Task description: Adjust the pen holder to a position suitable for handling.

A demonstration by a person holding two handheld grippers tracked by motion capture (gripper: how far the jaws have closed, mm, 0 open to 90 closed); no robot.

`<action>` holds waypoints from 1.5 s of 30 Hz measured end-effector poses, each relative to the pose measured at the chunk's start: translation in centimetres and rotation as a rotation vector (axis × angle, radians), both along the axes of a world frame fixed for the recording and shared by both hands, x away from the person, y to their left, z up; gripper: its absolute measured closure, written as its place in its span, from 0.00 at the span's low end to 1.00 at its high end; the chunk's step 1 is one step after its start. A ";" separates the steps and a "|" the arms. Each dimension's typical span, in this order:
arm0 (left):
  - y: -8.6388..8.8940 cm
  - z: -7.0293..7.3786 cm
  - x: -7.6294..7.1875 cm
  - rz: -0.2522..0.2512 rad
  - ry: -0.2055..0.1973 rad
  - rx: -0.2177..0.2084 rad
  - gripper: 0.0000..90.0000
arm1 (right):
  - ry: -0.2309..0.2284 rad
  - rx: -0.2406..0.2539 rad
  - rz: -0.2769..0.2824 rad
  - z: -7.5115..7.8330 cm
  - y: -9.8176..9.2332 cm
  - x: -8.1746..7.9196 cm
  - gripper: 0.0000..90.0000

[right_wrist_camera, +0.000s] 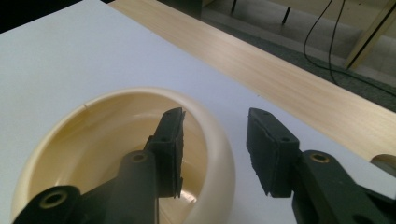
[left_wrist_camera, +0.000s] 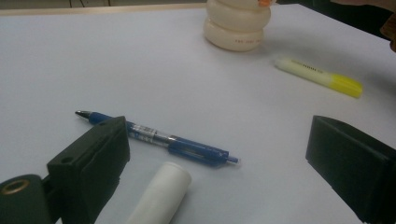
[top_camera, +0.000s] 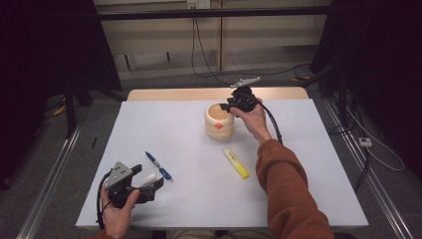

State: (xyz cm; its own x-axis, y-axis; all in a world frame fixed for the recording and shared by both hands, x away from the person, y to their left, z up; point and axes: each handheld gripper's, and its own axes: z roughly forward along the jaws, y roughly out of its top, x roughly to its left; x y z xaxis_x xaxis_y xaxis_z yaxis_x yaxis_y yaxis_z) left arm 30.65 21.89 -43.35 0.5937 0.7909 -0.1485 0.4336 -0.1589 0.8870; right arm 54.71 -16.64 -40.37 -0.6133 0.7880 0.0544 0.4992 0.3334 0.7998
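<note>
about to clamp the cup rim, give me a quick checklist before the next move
1. Right gripper straddles the rim of the cream ribbed cup, one jaw inside, one outside: ok.
2. Pads pressing the rim: not ok, a gap remains.
3. Cup upright on the white table: ok.
4. Inside of the cup empty: cannot tell, bottom hidden.
5. Yellow highlighter and blue pen apart from the cup: ok.
6. Left gripper open around the white tube: ok.

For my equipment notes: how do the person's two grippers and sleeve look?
Both the left gripper and the right gripper are black, with blocky rectangular jaws, a grey three-cornered plate on top and a trailing black cable. Brass-coloured rings mark the jaw pivots. The right sleeve is rust-orange.
</note>
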 end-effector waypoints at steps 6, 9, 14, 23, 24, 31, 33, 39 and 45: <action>0.0 -0.1 0.0 -0.006 0.006 0.006 0.07 | 0.030 -0.008 0.002 -0.5 -0.2 0.3 0.77; -0.1 -0.1 0.0 -0.007 0.007 0.015 0.07 | 0.034 -0.005 0.009 -0.7 -0.2 0.3 0.81; -0.3 -0.1 0.0 -0.015 0.007 0.021 0.07 | 0.030 -0.022 0.004 -0.5 0.0 0.2 0.83; -0.3 -0.2 0.0 -0.021 0.011 0.030 0.07 | 0.021 -0.035 -0.021 -0.5 0.1 0.0 0.84; -0.3 -0.2 0.0 -0.021 0.010 0.029 0.07 | 0.020 -0.035 -0.025 -0.4 0.1 -0.1 0.84; -0.3 -0.2 0.0 -0.018 0.009 0.026 0.07 | -0.004 0.019 -0.039 0.2 -0.1 -0.4 0.84; -0.2 -0.3 0.0 -0.015 0.015 0.024 0.07 | -0.009 0.010 -0.037 0.4 0.0 -0.5 0.84; -0.3 -0.2 0.0 -0.015 0.011 0.029 0.07 | -0.031 0.003 -0.040 1.7 -0.2 -1.4 0.84; -0.2 -0.2 0.0 -0.006 0.013 0.025 0.07 | -0.029 0.015 -0.062 2.4 -0.8 -2.5 0.85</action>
State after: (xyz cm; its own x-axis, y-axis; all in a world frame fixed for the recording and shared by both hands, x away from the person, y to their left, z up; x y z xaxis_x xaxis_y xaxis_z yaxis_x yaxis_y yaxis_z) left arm 30.65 21.71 -43.58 0.5964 0.7911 -0.1361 0.4437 -0.1836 0.8772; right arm 52.24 -17.44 -37.95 -0.5652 0.8235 0.0489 0.4946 0.2908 0.8191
